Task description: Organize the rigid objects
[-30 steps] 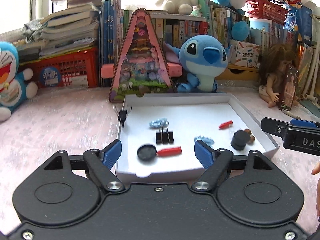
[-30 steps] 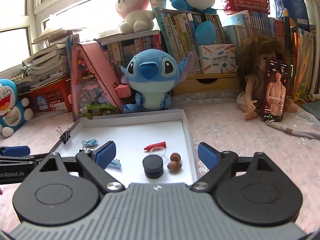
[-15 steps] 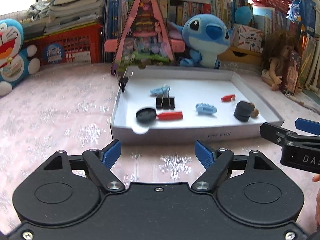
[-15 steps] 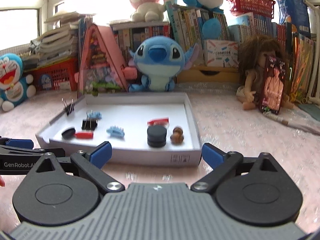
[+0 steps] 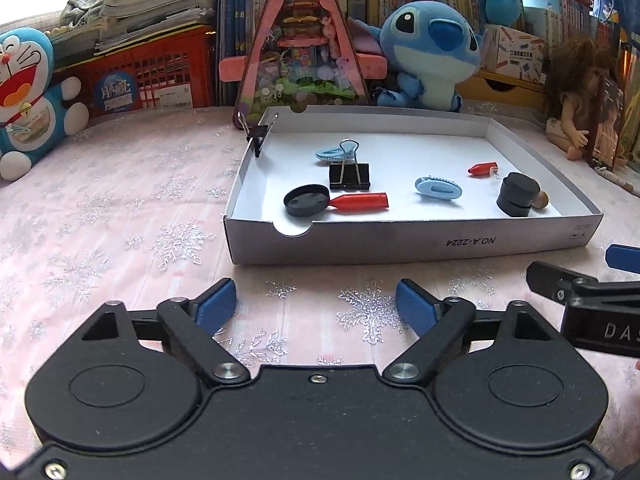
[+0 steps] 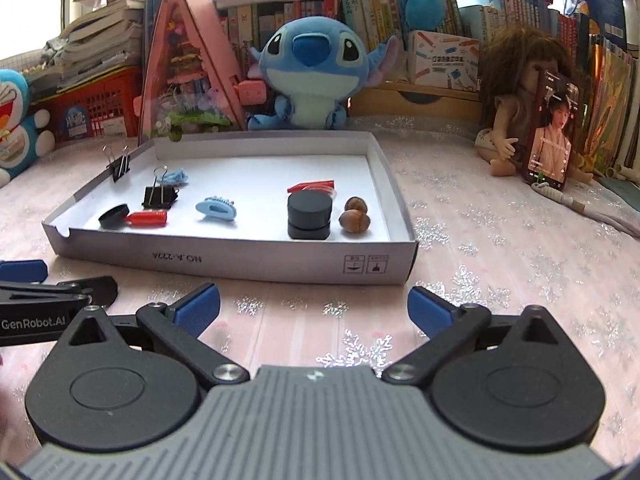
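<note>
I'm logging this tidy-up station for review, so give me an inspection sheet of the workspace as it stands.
Surface: pink snowflake cloth, bare in front of the box.
Job's things: white box holding binder clip, two blue hair clips, toy pan, black discs, nuts; another clip on its wall.
Clutter: none loose on the cloth.
Grippers: left gripper and right gripper short of the box, jaws opening, nothing between.
Cables: nothing seen.
Surroundings: blue plush, doll, books behind.
</note>
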Tool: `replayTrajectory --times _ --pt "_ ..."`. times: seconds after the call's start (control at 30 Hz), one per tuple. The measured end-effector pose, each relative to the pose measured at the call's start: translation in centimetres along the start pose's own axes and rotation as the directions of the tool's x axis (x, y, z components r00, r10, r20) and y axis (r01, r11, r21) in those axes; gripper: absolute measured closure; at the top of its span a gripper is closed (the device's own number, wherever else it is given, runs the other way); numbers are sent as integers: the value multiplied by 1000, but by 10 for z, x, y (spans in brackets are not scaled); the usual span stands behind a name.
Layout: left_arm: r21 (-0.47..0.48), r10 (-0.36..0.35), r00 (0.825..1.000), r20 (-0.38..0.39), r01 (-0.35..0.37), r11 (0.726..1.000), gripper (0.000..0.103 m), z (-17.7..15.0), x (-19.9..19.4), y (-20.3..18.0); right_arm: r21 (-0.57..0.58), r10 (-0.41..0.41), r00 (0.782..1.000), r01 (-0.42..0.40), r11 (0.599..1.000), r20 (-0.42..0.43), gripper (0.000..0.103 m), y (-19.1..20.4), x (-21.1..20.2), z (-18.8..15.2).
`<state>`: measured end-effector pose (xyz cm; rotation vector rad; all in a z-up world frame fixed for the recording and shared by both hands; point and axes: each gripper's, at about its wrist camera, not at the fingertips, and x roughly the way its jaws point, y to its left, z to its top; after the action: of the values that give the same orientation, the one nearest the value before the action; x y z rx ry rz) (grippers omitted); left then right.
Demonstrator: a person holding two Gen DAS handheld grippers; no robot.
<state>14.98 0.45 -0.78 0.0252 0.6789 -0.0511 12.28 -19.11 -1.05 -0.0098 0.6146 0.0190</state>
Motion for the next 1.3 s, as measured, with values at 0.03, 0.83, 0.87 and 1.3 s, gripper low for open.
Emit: replayTrajectory --times 0.03,0.83,0.87,1.3 --pt "1 1 1000 -3 -1 1000 12 0 1 0 -6 -5 1000 5 1000 -7 0 1 1 0" --pt "-4 14 1000 -15 -14 1000 0 2 7 -1 35 -9 997 12 999 -78 0 -5 12 -1" --pt "-4 14 1000 -15 -14 1000 0 2 7 -1 35 -9 997 12 999 -78 0 -5 12 -1" --pt "-3 15 1000 -15 -15 1000 0 2 8 -1 35 -9 997 11 999 -78 0 -6 12 -1"
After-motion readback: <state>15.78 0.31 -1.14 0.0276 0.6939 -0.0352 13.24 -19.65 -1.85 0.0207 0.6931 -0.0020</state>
